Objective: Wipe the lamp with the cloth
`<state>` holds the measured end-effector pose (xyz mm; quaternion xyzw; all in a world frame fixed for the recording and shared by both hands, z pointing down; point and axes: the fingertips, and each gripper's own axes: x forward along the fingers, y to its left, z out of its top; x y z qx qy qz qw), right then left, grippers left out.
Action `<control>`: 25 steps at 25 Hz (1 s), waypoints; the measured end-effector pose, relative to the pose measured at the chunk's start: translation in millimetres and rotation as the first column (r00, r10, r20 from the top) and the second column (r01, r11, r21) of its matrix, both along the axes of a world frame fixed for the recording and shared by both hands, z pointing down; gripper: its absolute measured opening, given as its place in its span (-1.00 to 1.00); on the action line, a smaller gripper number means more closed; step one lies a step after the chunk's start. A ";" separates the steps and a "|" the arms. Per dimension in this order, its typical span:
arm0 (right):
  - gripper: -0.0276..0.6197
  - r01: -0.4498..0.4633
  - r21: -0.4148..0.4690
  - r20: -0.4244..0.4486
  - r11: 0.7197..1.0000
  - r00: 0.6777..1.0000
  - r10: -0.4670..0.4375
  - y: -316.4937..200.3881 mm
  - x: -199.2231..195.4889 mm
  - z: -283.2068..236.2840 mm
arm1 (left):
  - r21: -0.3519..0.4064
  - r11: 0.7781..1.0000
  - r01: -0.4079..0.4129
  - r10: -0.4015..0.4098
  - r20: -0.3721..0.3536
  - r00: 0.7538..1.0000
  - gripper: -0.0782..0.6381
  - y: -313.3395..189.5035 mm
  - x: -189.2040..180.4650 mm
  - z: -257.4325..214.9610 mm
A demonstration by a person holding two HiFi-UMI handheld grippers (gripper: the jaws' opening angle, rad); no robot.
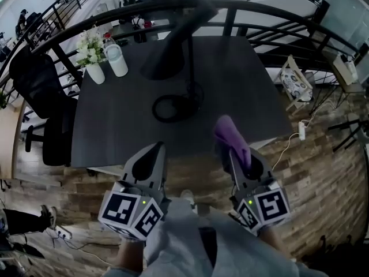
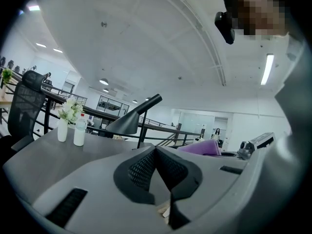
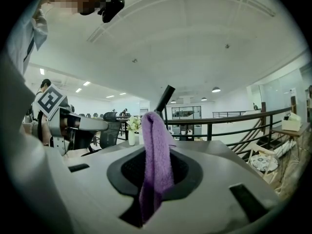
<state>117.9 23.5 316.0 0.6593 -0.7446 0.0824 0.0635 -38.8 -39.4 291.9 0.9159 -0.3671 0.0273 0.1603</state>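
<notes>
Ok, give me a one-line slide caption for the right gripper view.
Right claw shut on purple cloth, pointed toward the black lamp, wiping not yet begun.

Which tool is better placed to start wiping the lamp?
Right. The right tool is clamped on the cloth; the left tool is shut and empty. Both hang short of the lamp.

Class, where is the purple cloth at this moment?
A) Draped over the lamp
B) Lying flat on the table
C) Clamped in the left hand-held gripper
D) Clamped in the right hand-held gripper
D: the purple cloth stands pinched between the jaws of the right hand-held gripper, clear of the lamp.
</notes>
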 end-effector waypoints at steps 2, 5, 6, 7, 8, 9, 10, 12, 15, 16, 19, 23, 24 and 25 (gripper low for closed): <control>-0.74 -0.003 0.008 -0.008 1.000 1.000 0.003 -9.9 3.3 -2.1 | 0.006 1.000 -0.004 0.005 -0.004 1.000 -0.74 -10.4 4.1 -0.6; -0.74 -0.011 0.027 -0.017 1.000 1.000 0.011 -25.2 9.1 -3.9 | 0.014 1.000 -0.008 0.008 -0.006 1.000 -0.74 -25.3 8.0 0.7; -0.74 -0.014 0.031 -0.016 0.999 1.000 0.015 -30.2 10.8 -4.0 | 0.014 1.000 -0.006 0.006 -0.006 1.000 -0.74 -29.8 8.3 1.3; -0.74 -0.019 0.034 -0.015 0.999 1.000 0.019 -35.1 12.7 -4.4 | 0.014 1.000 -0.004 0.004 -0.006 1.000 -0.74 -34.1 8.5 1.5; -0.74 -0.023 0.038 -0.014 0.999 1.000 0.024 -39.8 14.9 -5.2 | 0.016 1.000 -0.001 0.001 -0.005 1.000 -0.74 -37.8 8.8 1.4; -0.74 -0.028 0.042 -0.014 0.999 0.999 0.029 -44.3 16.9 -6.2 | 0.020 1.000 0.001 -0.001 -0.004 1.000 -0.74 -41.0 8.8 1.0; -0.74 -0.032 0.048 -0.014 0.998 0.999 0.033 -48.7 18.6 -7.3 | 0.024 1.000 0.004 -0.003 -0.002 1.000 -0.74 -44.1 8.2 0.6; -0.74 -0.037 0.059 -0.016 0.998 0.999 0.038 -57.2 19.9 -9.7 | 0.030 0.999 0.011 -0.011 -0.001 1.000 -0.74 -50.2 5.3 0.2; -0.74 -0.029 0.070 -0.028 0.997 0.999 0.031 -67.8 18.9 -12.4 | 0.035 0.999 0.014 -0.014 0.000 1.000 -0.74 -58.4 1.7 1.6; -0.74 -0.025 0.071 -0.031 0.997 0.999 0.027 -70.8 18.8 -12.6 | 0.036 0.999 0.014 -0.014 0.002 1.000 -0.74 -60.5 1.3 2.4; -0.74 -0.021 0.084 -0.031 0.996 0.999 0.024 -79.2 18.7 -15.0 | 0.035 0.999 0.024 -0.025 0.002 1.000 -0.74 -65.4 -0.5 2.6; -0.74 -0.039 0.119 -0.047 0.992 0.998 0.045 -90.8 23.0 -27.2 | 0.036 0.999 0.031 -0.031 -0.001 1.000 -0.74 -68.2 -2.4 1.3; -0.74 -0.044 0.130 -0.052 0.991 0.997 0.051 -94.0 25.2 -31.6 | 0.035 0.999 0.034 -0.034 -0.002 0.999 -0.74 -68.6 -2.6 0.7; -0.74 -0.048 0.143 -0.056 0.989 0.997 0.056 -97.4 27.5 -36.5 | 0.034 0.999 0.037 -0.037 -0.004 0.999 -0.74 -68.9 -2.6 0.3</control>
